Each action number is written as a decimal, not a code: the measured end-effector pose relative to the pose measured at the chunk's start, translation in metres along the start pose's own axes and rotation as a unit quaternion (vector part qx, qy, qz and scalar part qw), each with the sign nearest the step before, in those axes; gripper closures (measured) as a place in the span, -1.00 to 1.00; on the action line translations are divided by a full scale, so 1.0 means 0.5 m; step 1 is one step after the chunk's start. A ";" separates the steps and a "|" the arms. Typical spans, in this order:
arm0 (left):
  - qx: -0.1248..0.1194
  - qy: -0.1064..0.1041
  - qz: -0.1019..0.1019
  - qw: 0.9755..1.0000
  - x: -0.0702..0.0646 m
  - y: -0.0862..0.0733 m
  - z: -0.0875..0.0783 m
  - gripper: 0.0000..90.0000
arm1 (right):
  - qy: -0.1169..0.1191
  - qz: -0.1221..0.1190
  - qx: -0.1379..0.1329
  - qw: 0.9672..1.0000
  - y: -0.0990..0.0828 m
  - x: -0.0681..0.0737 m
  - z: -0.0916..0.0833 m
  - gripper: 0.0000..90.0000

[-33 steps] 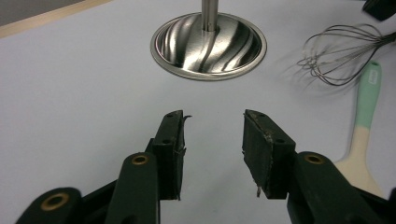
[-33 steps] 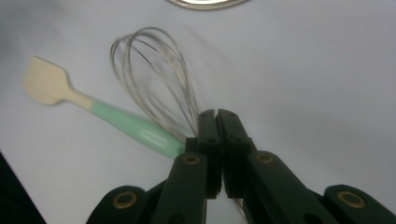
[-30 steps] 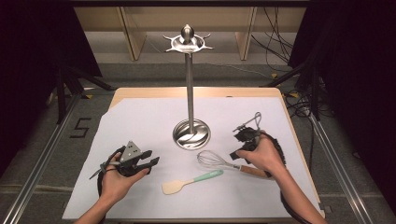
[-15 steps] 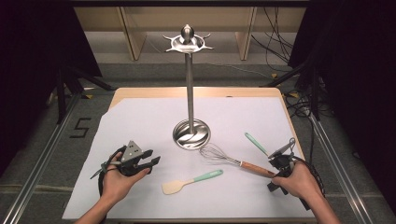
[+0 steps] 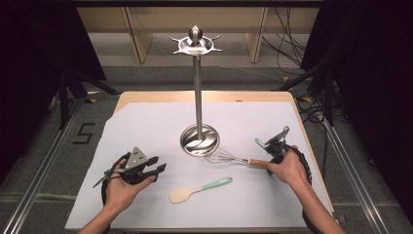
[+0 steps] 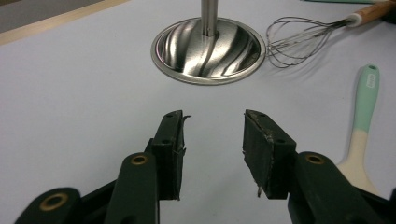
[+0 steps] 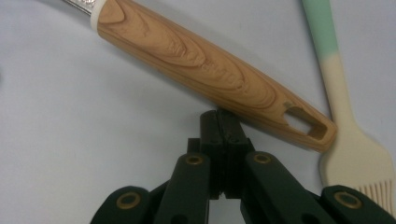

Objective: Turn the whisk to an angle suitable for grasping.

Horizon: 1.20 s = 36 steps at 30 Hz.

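From the high view, the bench (image 5: 146, 126) carries a tall steel stand (image 5: 197, 97) whose round base sits near the middle. A whisk (image 5: 229, 158) lies just right of that base, wire head toward it and wooden handle pointing right. The right gripper (image 5: 273, 152) sits at the handle's far end, beside a mint-handled brush (image 5: 260, 143). A spatula (image 5: 199, 189) with a mint handle lies nearer the front edge, well apart from the whisk. The left gripper (image 5: 157, 165) rests low at the left, holding nothing.

In the left gripper view, the left gripper (image 6: 212, 140) has its jaws spread over bare white surface. The stand's base (image 6: 208, 49) is ahead, the whisk (image 6: 299, 35) to its right, the spatula (image 6: 362, 126) at the right edge.

In the right gripper view, the right gripper (image 7: 220, 116) has its jaws pressed together with nothing between them, tips just under the whisk's wooden handle (image 7: 210, 70). The brush (image 7: 345, 116) lies to the right, close beside the handle's end.
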<state>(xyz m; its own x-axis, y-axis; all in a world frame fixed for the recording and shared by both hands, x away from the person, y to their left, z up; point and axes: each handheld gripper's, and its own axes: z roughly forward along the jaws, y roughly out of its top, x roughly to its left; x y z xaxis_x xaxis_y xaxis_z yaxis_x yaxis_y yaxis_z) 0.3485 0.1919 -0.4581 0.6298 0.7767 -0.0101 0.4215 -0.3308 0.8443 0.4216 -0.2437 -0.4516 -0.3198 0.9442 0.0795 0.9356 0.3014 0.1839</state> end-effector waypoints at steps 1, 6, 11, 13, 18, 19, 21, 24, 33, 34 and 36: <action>0.001 -0.002 0.000 1.000 0.001 0.000 -0.001 0.28 | 0.006 0.007 -0.004 1.000 0.009 0.002 0.004 1.00; 0.001 -0.001 -0.002 1.000 0.003 -0.002 -0.002 0.28 | 0.005 0.028 -0.010 1.000 0.049 0.009 0.013 0.98; -0.002 0.001 -0.004 1.000 0.003 -0.002 -0.005 0.27 | -0.003 0.009 -0.018 1.000 0.063 0.016 0.019 0.92; 0.001 0.003 -0.003 1.000 0.006 -0.003 -0.005 0.27 | 0.023 0.033 -0.003 0.999 0.057 0.023 0.013 0.91; -0.002 0.000 -0.006 1.000 0.004 -0.003 -0.005 0.27 | 0.028 0.019 -0.007 0.999 0.045 0.029 -0.011 0.92; 0.000 0.004 -0.002 1.000 0.003 -0.001 -0.004 0.27 | 0.024 0.019 -0.035 0.999 0.056 0.043 -0.043 0.97; -0.003 -0.001 -0.004 1.000 0.001 0.000 -0.002 0.27 | 0.024 0.038 -0.070 0.997 0.082 0.060 -0.070 1.00; -0.002 -0.001 -0.001 1.000 0.001 0.001 -0.001 0.27 | 0.018 0.035 -0.105 0.994 0.116 0.071 -0.074 1.00; -0.002 -0.003 -0.004 1.000 0.004 -0.002 -0.005 0.27 | 0.035 0.020 -0.082 0.996 0.219 0.136 0.025 1.00; -0.002 -0.003 -0.004 1.000 0.004 -0.002 -0.005 0.27 | 0.035 0.024 -0.077 0.996 0.221 0.140 0.034 1.00; -0.004 -0.003 -0.003 1.000 0.004 -0.002 -0.006 0.27 | 0.043 0.020 -0.066 0.997 0.224 0.143 0.047 1.00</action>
<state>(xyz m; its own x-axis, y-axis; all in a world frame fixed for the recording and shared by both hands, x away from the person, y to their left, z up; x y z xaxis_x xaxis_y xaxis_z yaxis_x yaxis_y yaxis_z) 0.3475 0.1952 -0.4575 0.6303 0.7761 -0.0187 0.4204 -0.3210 0.8487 0.5068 -0.1395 -0.4482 -0.3004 0.9382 0.1720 0.9218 0.2392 0.3050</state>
